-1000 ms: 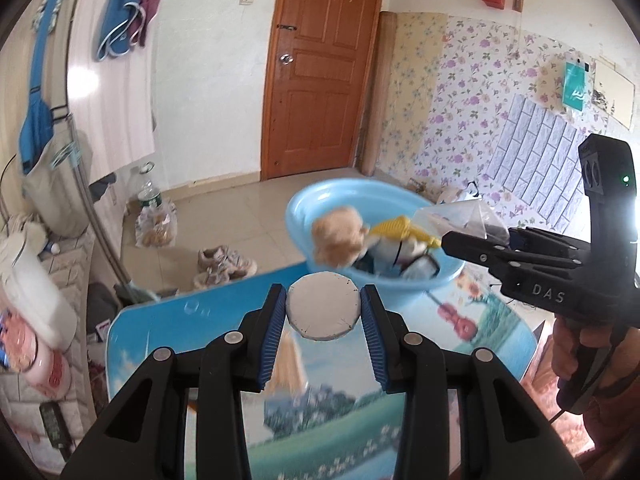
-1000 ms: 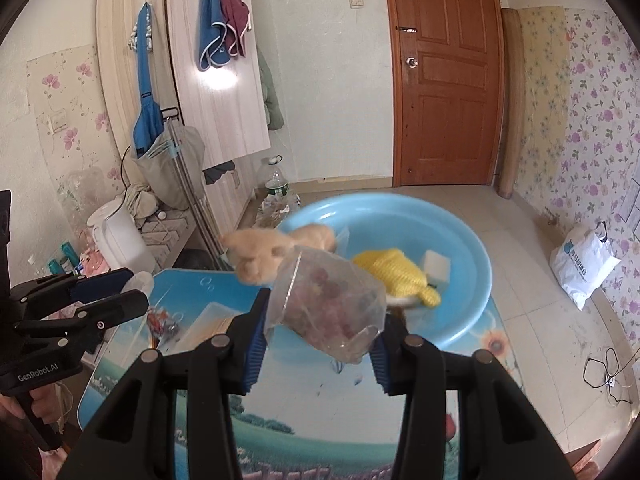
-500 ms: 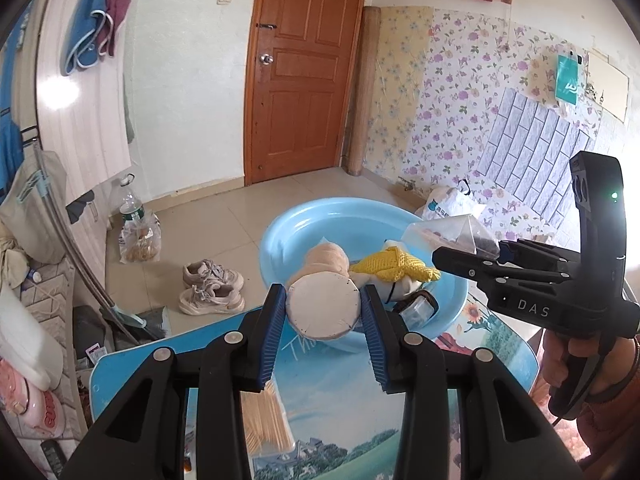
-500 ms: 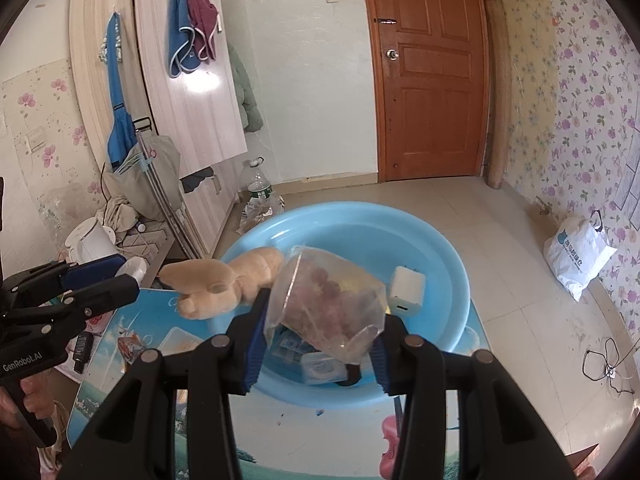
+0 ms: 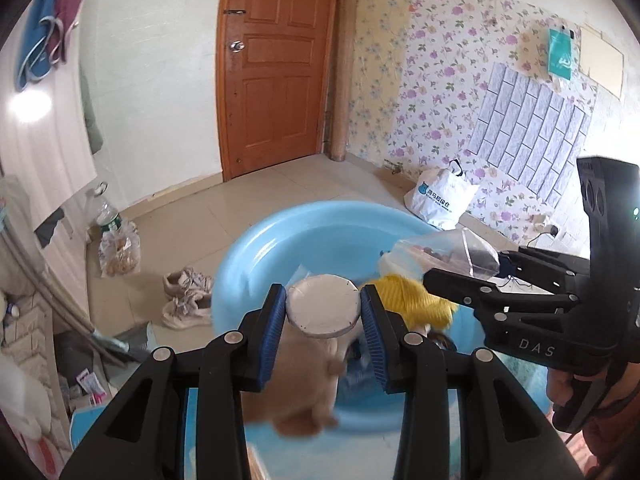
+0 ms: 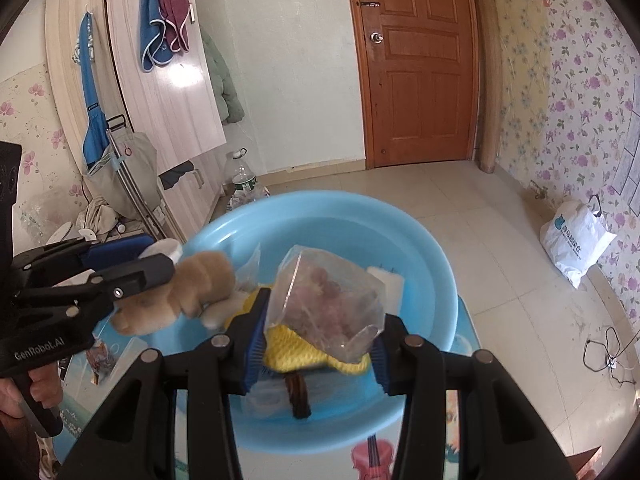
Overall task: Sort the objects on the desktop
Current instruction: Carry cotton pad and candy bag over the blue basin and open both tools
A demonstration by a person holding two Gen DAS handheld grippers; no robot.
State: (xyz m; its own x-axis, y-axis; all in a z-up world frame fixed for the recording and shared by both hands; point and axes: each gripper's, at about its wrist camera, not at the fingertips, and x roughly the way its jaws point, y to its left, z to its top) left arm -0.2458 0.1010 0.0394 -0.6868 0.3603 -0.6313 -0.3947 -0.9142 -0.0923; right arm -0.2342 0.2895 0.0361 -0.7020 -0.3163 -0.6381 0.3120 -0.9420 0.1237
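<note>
My left gripper (image 5: 323, 312) is shut on a tan plush toy (image 5: 308, 380) by its round pale foot pad and holds it over the near rim of the light blue basin (image 5: 256, 256). My right gripper (image 6: 320, 332) is shut on a clear plastic bag of reddish pieces (image 6: 324, 300) and holds it above the basin (image 6: 424, 256). The plush (image 6: 192, 288) hangs from the left gripper (image 6: 160, 260) at the basin's left edge. In the basin lie a yellow knitted item (image 6: 296, 348), a white block (image 6: 390, 284) and a dark brown item (image 6: 298, 392). The right gripper (image 5: 464, 268) with the bag (image 5: 444, 250) shows in the left wrist view.
The basin stands on a table with a printed blue cloth (image 6: 368, 456). Beyond the table are the tiled floor, a pair of shoes (image 5: 186, 300), a water bottle (image 6: 240, 180), a white shopping bag (image 6: 572, 240) and a wooden door (image 6: 416, 64).
Both grippers have moved forward over the basin with their loads. The plush toy now hangs over the basin's near rim and the bag is above its middle.
</note>
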